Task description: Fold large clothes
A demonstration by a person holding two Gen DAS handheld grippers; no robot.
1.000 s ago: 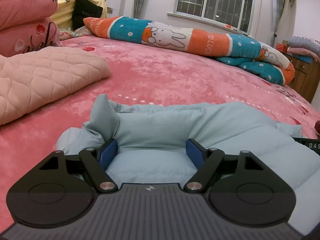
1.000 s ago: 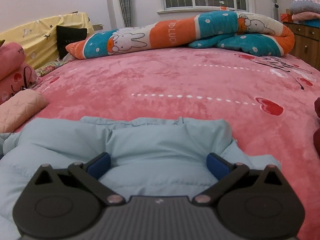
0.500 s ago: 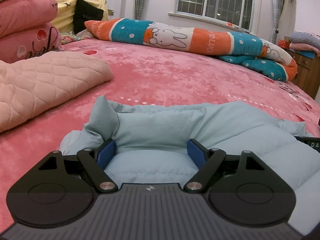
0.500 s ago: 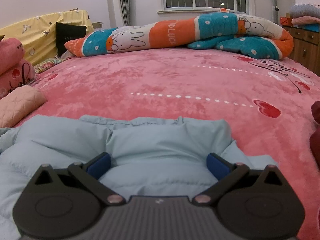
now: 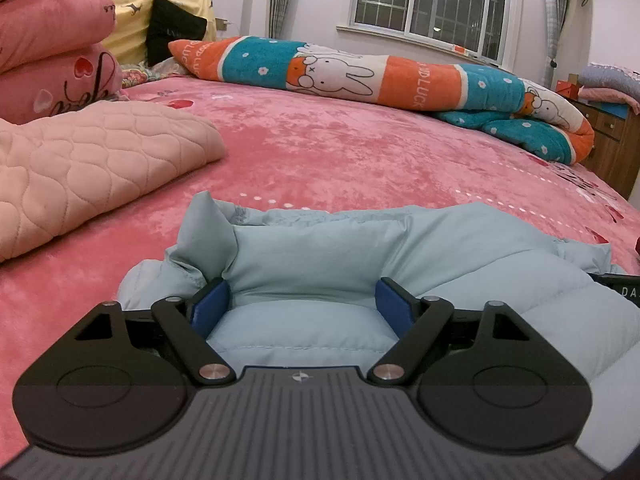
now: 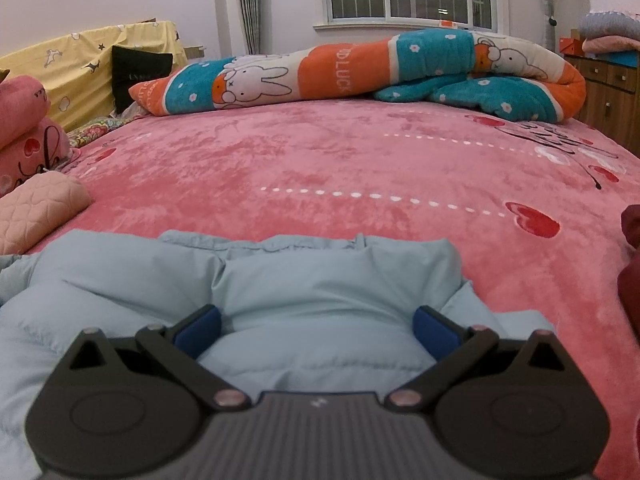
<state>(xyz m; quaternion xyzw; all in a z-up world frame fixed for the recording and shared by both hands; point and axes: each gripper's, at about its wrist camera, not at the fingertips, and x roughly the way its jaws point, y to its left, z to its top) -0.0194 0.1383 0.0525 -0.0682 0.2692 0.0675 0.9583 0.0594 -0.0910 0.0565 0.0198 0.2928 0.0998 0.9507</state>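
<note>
Left wrist view: the pale blue puffer jacket lies bunched on the pink bedspread, its far edge rumpled. The left gripper sits wide open with padding bulging between the pads, not pinched. Same for the right gripper. Bare bedspread stretches ahead to the rabbit-print quilt; a quilted peach blanket sits left.
</note>
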